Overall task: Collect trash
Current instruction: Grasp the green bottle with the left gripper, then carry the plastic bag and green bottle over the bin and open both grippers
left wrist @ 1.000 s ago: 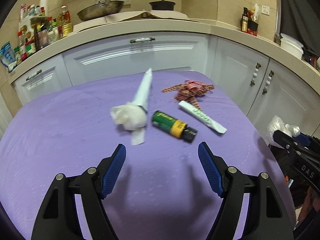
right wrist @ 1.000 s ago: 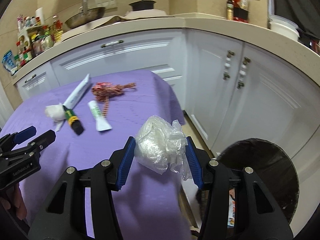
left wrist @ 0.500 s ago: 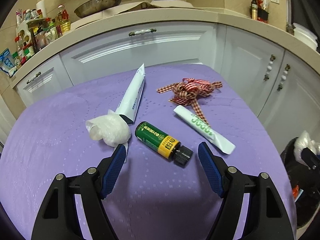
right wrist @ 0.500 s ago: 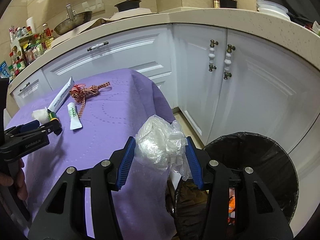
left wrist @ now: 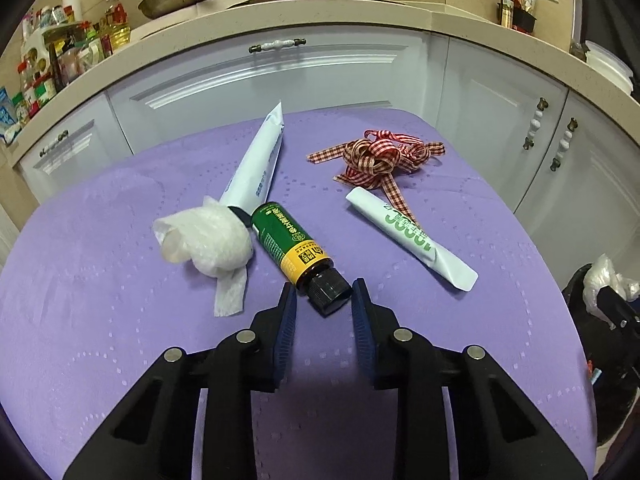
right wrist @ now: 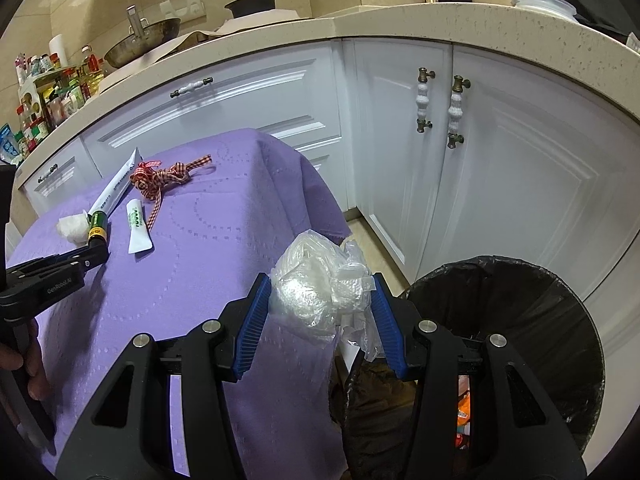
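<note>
Left gripper (left wrist: 323, 307): blue-padded jaws narrowed around the black cap of the small green-and-yellow-labelled brown bottle (left wrist: 294, 252). Pads sit just beside the cap at either side; actual contact cannot be confirmed from this angle, so whether it is clenched or released is undetermined. The bottle lies on its side on the purple embossed tablecloth (left wrist: 120, 320).

At 10 o'clock of the bottle: crumpled white tissue wad (left wrist: 208, 244), touching it. At 12 o'clock: long white squeezed tube (left wrist: 258, 168). At 2 o'clock: red-and-white gingham ribbon tangle (left wrist: 380, 158); short white tube with green lettering (left wrist: 408, 236) at 3 o'clock.

Right gripper (right wrist: 318, 300): clenched on a crumpled clear plastic bag (right wrist: 320, 286), held off the table edge; black-lined round trash bin (right wrist: 540, 320) at 4 o'clock of the bag.
</note>
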Demonstrator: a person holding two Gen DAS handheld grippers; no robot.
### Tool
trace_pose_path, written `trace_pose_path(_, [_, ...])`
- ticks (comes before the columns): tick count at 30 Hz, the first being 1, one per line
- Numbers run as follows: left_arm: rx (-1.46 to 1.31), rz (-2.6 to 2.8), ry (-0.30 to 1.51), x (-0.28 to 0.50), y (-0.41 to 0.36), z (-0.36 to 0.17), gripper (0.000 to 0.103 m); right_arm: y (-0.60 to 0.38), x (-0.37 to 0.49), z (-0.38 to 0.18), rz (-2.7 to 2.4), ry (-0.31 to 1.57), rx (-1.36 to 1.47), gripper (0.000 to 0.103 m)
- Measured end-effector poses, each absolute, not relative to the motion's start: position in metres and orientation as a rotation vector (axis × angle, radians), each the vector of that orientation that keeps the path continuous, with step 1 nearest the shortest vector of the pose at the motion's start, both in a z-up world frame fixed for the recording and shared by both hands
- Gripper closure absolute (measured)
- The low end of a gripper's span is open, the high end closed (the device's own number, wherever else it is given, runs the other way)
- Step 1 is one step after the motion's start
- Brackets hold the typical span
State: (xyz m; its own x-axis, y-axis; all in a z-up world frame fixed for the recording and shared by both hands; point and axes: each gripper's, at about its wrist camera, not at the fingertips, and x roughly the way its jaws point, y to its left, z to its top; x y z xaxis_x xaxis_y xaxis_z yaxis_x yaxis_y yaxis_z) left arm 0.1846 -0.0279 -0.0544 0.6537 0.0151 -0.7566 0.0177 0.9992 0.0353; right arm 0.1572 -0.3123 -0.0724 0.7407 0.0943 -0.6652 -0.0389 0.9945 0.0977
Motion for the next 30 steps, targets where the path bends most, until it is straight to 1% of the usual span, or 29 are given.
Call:
trace_pose_path(1, [0.04, -0.002, 0.859, 0.184, -0.027, -0.054, 0.08, -0.312, 0.157, -0.073, 0.073, 0.735, 0.079, 0.054])
trace_pose_path(7, [0.036, -0.01, 0.853, 0.181, -0.024, -0.053, 0.081, -0.309, 0.157, -0.074, 0.073, 0.737, 0.074, 0.054])
trace_pose_path(30, [0.05, -0.02, 0.813, 0.166, -0.016, -0.047, 0.083, -0.304, 0.152, -0.067, 0.065, 0.725, 0.068, 0.054])
